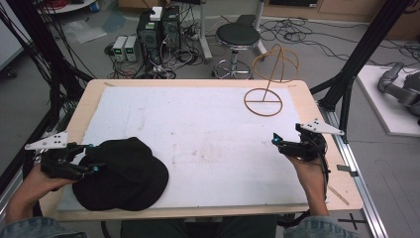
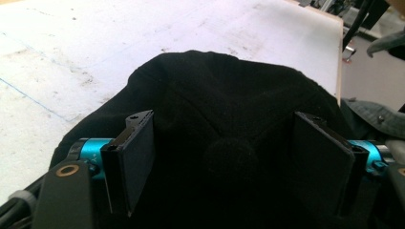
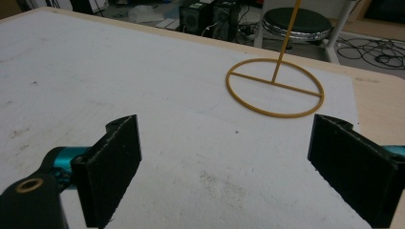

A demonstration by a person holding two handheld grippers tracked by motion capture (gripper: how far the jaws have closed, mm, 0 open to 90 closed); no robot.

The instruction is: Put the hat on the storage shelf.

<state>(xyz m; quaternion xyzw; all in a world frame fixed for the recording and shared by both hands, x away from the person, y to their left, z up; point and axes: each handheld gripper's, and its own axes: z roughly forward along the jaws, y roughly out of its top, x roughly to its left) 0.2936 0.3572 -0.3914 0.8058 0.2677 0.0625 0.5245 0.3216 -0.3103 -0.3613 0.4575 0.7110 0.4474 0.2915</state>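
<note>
High view: black cap (image 1: 124,173) lies at near-left corner of worktop (image 1: 198,134), on white sheet. Left tongs (image 1: 91,157) at cap's left edge. Right tongs (image 1: 275,141) near right edge, above bare sheet. Wire hat stand (image 1: 270,79) at far right, well apart from cap.

Left gripper view: left tongs (image 2: 224,162) spread wide, cap crown (image 2: 229,114) between jaws.

Right gripper view: right tongs (image 3: 229,167) spread wide, holding nothing; stand's ring base (image 3: 274,88) ahead.
</note>
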